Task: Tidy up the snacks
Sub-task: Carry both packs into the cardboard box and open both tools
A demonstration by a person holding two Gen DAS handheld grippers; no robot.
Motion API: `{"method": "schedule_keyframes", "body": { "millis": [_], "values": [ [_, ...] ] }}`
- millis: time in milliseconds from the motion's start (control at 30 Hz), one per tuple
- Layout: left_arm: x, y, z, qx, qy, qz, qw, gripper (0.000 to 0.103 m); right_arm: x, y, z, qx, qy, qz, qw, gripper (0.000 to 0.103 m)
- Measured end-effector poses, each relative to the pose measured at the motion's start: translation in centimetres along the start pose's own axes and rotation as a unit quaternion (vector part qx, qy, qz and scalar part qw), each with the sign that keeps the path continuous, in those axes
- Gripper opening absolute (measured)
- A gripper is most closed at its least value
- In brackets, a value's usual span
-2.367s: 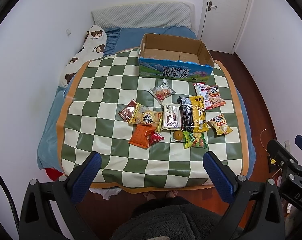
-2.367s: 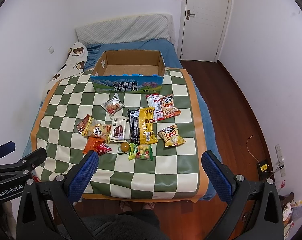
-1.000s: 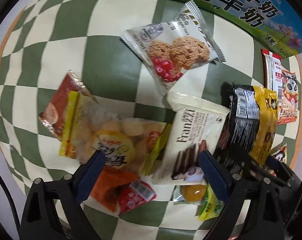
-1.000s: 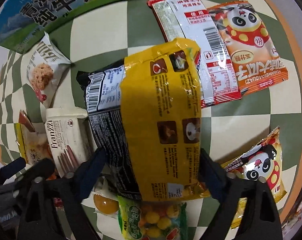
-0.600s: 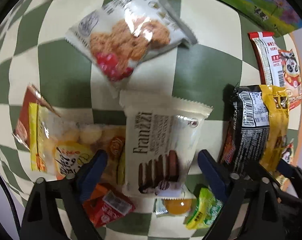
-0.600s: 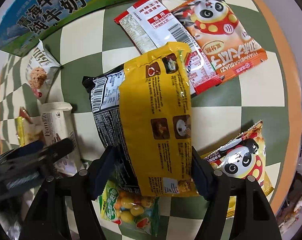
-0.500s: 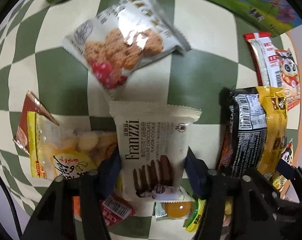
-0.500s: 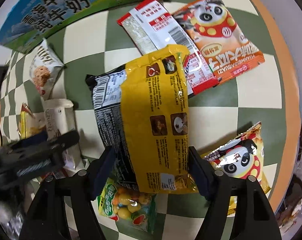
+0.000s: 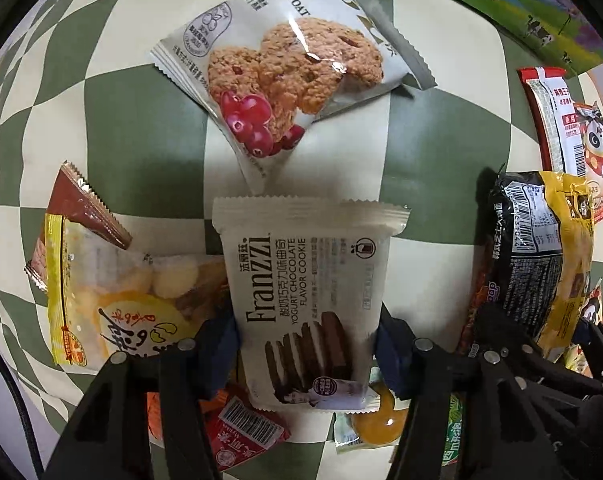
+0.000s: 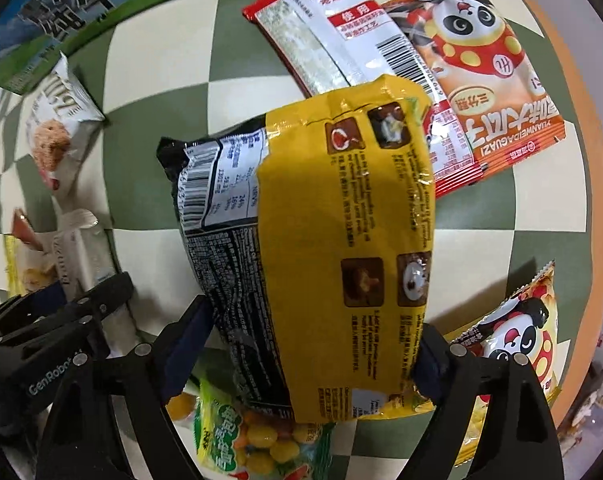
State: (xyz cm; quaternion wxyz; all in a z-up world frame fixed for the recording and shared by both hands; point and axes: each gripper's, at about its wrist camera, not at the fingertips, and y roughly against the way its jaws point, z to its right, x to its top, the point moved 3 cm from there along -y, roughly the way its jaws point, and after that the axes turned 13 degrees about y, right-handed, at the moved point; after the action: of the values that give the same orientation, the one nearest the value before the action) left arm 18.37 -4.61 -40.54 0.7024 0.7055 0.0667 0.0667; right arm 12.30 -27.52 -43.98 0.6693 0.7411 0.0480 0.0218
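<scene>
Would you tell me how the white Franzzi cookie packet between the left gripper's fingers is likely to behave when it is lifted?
The Franzzi packet looks small and puffed, so probably light. Its film is smooth and glossy, so it may slip or crumple a little between the left gripper pads, which sit against its sides. The sandwich cookies pictured on it suggest brittle contents, so a hard squeeze could crack them.

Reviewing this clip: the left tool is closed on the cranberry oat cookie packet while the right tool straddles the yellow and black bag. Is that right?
Not quite. The left wrist view shows the left tool closed on the white Franzzi chocolate cookie packet; the cranberry oat cookie packet lies free beyond it. The right tool does straddle the yellow and black bag, its jaws opening.
</scene>
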Motion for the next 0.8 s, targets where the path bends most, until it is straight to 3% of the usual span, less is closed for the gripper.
{"method": "schedule_keyframes", "body": {
  "millis": [167,200,267,367,467,633,800],
  "values": [
    [-1.6,-0.2,-0.1,0.003,-0.01,0.013,0.9999,0.056,-1.4,-0.8,-0.5,-0.006,-0.017,0.021,1.0,0.087],
    [-0.8,0.2,0.3,0.002,-0.012,0.014,0.9998,0.056,-1.3,-0.8,-0.2,-0.007,-0.021,0.025,0.999,0.087],
    [0.6,0.8,0.3,-0.008,-0.02,0.016,0.9996,0.056,-1.5,-0.5,0.3,-0.008,-0.033,0.029,0.999,0.087],
    [0.3,3.2,-0.3,-0.034,-0.033,0.028,0.9985,0.056,-1.3,0.5,1.0,0.012,-0.05,0.043,0.998,0.087],
    [0.0,6.2,-0.9,-0.059,-0.04,0.043,0.9965,0.056,-2.6,4.2,2.9,0.037,-0.055,0.063,0.996,0.087],
    [1.4,13.1,-2.0,-0.105,-0.049,0.075,0.9905,0.056,-1.7,9.8,3.7,0.069,-0.057,0.11,0.99,0.087],
    [6.4,19.9,-1.6,-0.153,-0.056,0.088,0.9827,0.056,0.5,18.1,2.1,0.105,-0.047,0.156,0.981,0.087]
  ]
}}
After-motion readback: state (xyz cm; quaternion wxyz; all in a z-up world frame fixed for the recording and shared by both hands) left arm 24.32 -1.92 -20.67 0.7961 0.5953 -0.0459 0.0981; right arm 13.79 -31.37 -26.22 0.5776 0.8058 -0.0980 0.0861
